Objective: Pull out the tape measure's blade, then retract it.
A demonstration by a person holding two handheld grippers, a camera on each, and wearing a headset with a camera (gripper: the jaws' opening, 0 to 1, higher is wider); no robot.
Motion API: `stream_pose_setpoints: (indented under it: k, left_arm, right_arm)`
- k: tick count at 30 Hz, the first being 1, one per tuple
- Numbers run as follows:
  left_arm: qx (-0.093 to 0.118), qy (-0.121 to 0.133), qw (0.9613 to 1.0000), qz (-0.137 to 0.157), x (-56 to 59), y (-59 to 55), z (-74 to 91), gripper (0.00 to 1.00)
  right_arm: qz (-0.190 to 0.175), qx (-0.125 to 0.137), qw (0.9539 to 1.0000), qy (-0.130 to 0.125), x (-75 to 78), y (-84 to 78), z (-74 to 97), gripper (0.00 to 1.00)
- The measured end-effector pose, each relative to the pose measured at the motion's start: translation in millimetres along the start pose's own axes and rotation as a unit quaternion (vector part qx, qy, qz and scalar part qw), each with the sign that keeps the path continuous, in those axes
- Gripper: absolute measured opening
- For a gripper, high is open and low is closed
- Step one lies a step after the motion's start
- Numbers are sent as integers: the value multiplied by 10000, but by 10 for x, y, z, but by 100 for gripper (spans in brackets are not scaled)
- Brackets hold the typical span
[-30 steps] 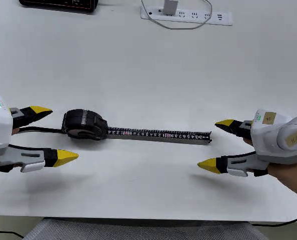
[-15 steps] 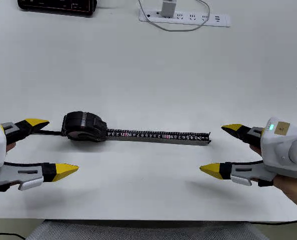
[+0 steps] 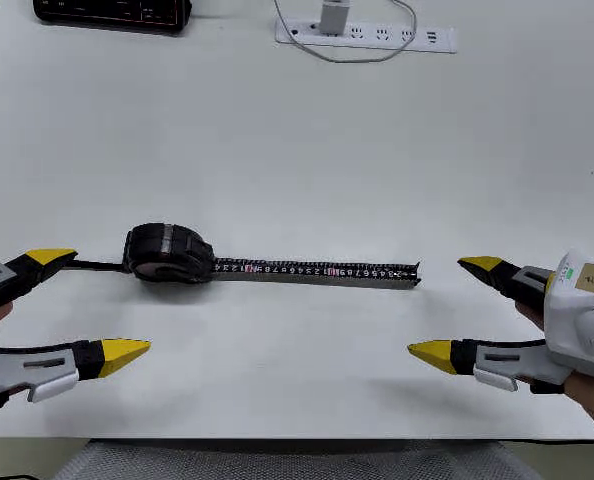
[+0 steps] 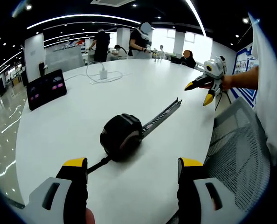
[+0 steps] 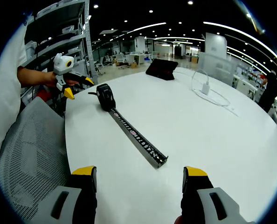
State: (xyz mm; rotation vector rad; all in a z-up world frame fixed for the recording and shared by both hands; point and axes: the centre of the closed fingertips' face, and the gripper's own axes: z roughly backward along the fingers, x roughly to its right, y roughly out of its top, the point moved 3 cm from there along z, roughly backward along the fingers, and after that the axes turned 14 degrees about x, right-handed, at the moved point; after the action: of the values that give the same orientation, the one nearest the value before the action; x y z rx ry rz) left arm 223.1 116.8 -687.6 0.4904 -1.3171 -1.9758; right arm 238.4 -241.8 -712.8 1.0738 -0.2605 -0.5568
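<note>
A black tape measure [image 3: 167, 252] lies on the white table [image 3: 297, 140], its blade [image 3: 317, 271] drawn out to the right and resting flat. In the left gripper view the case [image 4: 121, 136] sits just ahead of my open left gripper [image 4: 131, 169], apart from it. My left gripper [image 3: 85, 305] is left of the case, holding nothing. My right gripper [image 3: 465, 308] stands open to the right of the blade's end hook [image 3: 417, 275], not touching it. In the right gripper view the blade [image 5: 136, 137] runs away from my right gripper [image 5: 139, 175] toward the case [image 5: 106, 96].
A white power strip [image 3: 367, 35] with a plugged cable lies at the table's far edge, and a black device [image 3: 112, 10] sits at the far left. A grey mesh chair [image 3: 277, 460] shows under the near edge. People stand in the background of the left gripper view.
Both grippers have drawn back from the tape measure, outward and toward the near edge. The tape measure and its extended blade have stayed where they were.
</note>
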Motion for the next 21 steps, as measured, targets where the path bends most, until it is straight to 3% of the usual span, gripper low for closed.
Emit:
stream_pose_setpoints:
  k: [13,21]
  left_arm:
    - [109,356,9992,170,47,-65,204,82]
    - [149,531,9981,279,65,-104,222,84]
  right_arm:
    - [-159,109,9996,-213,-59,-42,162,80]
    - [-234,199,9990,-335,-133,-40,193,82]
